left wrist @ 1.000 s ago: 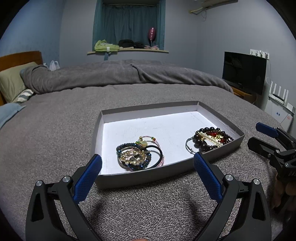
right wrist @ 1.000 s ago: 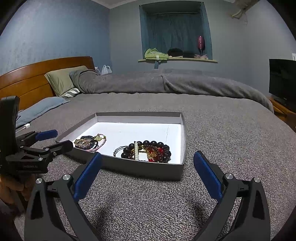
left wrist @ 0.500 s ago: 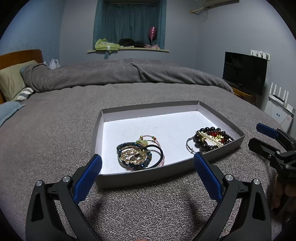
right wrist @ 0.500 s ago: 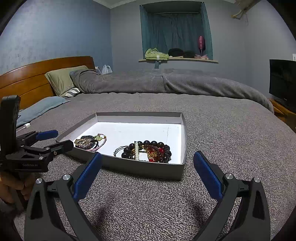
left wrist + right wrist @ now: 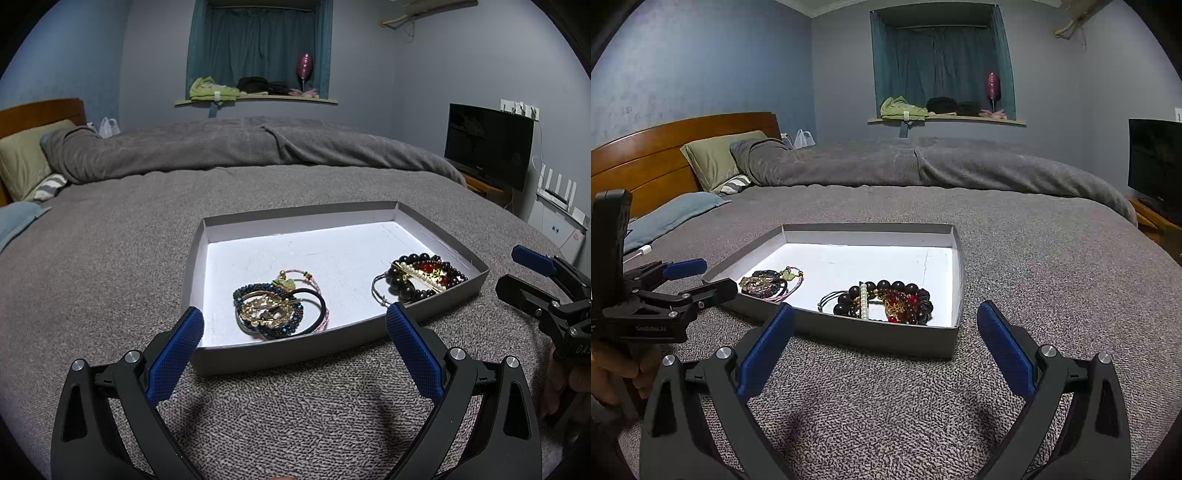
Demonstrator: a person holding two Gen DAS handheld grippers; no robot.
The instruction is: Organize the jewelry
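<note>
Shallow grey box [image 5: 284, 354] of jewelry on the bed, both grippers held off it.

Inside the box, a tangle of bracelets and hair ties [image 5: 279, 308] lies by its left wall and a dark bead pile [image 5: 886, 302] by its right; single pieces are hard to separate. The left gripper [image 5: 293, 345] and right gripper [image 5: 884, 341] hover before the near wall, fingers spread wide, empty. The hands are mostly cut off.

Both grippers' fingers [image 5: 192, 328] spread wide
</note>
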